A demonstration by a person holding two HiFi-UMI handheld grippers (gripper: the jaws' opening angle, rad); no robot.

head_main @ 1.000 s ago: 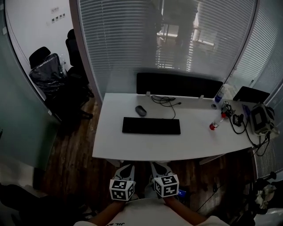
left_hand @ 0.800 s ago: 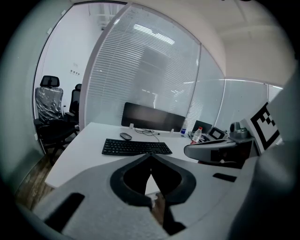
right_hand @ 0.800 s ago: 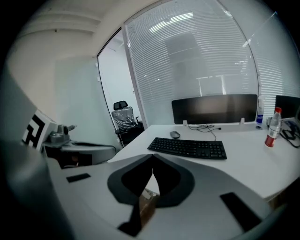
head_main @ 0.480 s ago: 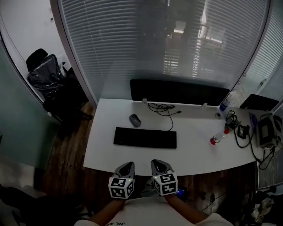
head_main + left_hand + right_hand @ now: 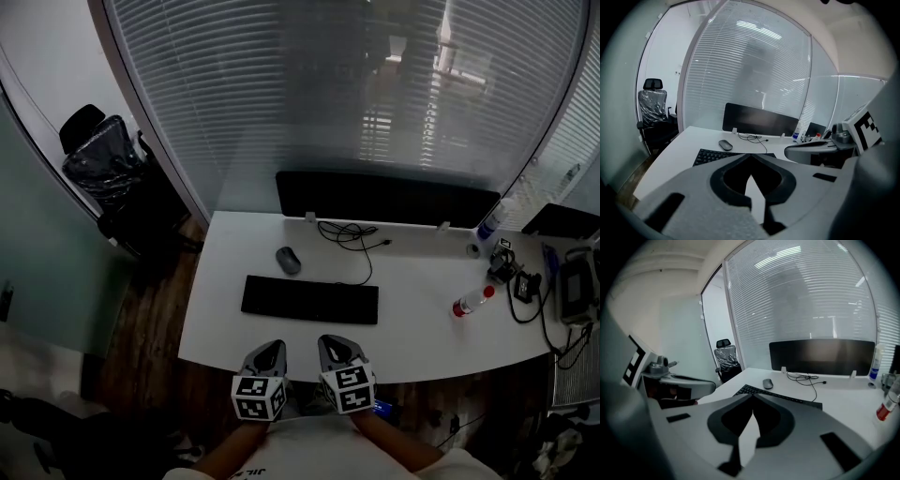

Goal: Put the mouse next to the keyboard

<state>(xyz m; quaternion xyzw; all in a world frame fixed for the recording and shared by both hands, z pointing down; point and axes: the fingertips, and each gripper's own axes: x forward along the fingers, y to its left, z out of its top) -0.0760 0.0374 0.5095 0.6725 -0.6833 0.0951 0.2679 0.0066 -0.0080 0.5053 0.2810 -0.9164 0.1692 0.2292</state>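
A dark grey mouse (image 5: 289,261) lies on the white desk (image 5: 422,328), just behind the left end of the black keyboard (image 5: 310,300) and apart from it. My left gripper (image 5: 266,355) and right gripper (image 5: 336,349) hang side by side at the desk's front edge, short of the keyboard. Both are shut with nothing between their jaws. In the left gripper view the mouse (image 5: 725,145) and keyboard (image 5: 712,157) show past the closed left gripper (image 5: 750,156). The right gripper view shows the mouse (image 5: 768,383) and keyboard (image 5: 780,396) beyond the closed right gripper (image 5: 753,397).
A black screen (image 5: 384,199) stands along the desk's back edge, with a loose cable (image 5: 352,234) in front. A red-capped bottle (image 5: 472,302), a blue-capped bottle (image 5: 487,228) and devices with cords (image 5: 577,291) crowd the right end. An office chair (image 5: 103,169) stands at the left.
Both grippers have come forward together from well short of the desk to its front edge, staying shut. The desk sits lower and nearer in the head view.
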